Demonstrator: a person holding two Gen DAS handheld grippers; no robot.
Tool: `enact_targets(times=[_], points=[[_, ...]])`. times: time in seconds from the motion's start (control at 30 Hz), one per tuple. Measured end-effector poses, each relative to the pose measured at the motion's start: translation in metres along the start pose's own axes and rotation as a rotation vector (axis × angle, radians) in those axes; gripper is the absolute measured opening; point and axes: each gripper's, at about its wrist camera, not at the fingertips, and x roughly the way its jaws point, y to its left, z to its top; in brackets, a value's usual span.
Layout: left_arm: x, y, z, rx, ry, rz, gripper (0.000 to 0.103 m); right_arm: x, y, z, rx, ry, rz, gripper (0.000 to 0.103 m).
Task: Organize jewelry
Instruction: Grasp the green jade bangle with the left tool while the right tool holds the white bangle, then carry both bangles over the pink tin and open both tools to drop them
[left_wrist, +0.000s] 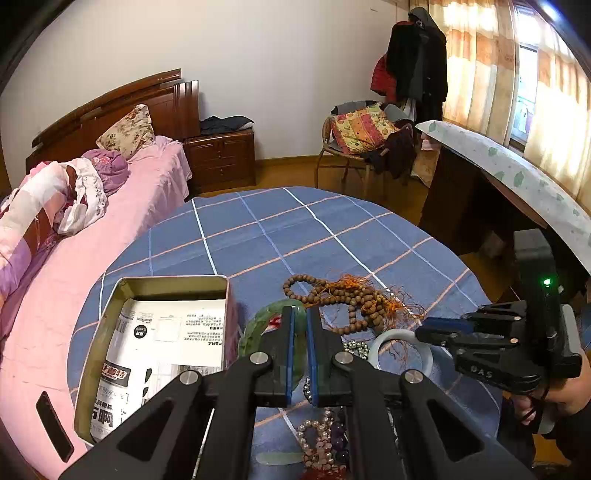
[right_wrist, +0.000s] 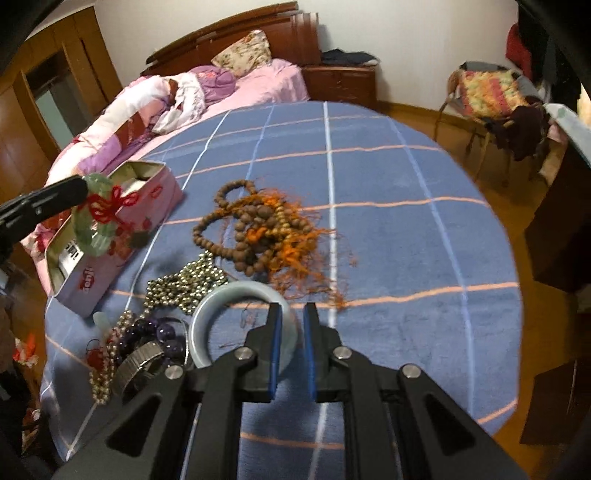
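Note:
My left gripper (left_wrist: 299, 317) is shut on a green jade bangle (left_wrist: 258, 325) with red thread and holds it in the air beside the open tin box (left_wrist: 110, 325); the bangle also shows in the right wrist view (right_wrist: 92, 218). My right gripper (right_wrist: 291, 314) is slightly open, its left finger inside a pale white bangle (right_wrist: 229, 295) lying on the blue checked cloth. A tangle of brown wooden beads with orange tassels (right_wrist: 258, 229) lies in the middle. Silver beads (right_wrist: 184, 280), purple beads (right_wrist: 155, 332) and a metal ring (right_wrist: 136, 365) lie at the left.
The round table (left_wrist: 295, 229) stands against a pink bed (left_wrist: 147, 184). The tin holds printed paper (left_wrist: 166, 332). A chair with cushions (left_wrist: 362, 136) and a desk (left_wrist: 517, 177) stand at the right. A pearl string (left_wrist: 317, 439) lies near the front edge.

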Motion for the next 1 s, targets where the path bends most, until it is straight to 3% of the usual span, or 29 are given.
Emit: enact_targets(times=[0.17, 0.33, 0.5, 0.73, 1.0], points=[[-0.003, 0.002, -0.001, -0.003, -0.008, -0.002, 0.005, -0.004, 0.006, -0.011, 0.021, 0.04, -0.004, 0.019], [-0.004, 0.002, -0.002, -0.004, -0.009, -0.008, 0.005, 0.004, 0.014, -0.016, 0.019, 0.054, -0.042, 0.027], [-0.011, 0.006, -0.001, -0.018, -0.028, -0.008, 0.005, 0.002, 0.013, -0.014, 0.01, 0.049, -0.044, 0.013], [-0.022, 0.019, 0.0, -0.04, -0.058, -0.005, 0.005, -0.022, 0.023, -0.017, -0.045, -0.01, -0.073, 0.013], [-0.048, 0.046, 0.011, -0.067, -0.123, 0.026, 0.005, -0.043, 0.044, 0.023, -0.094, -0.092, -0.051, 0.013]])
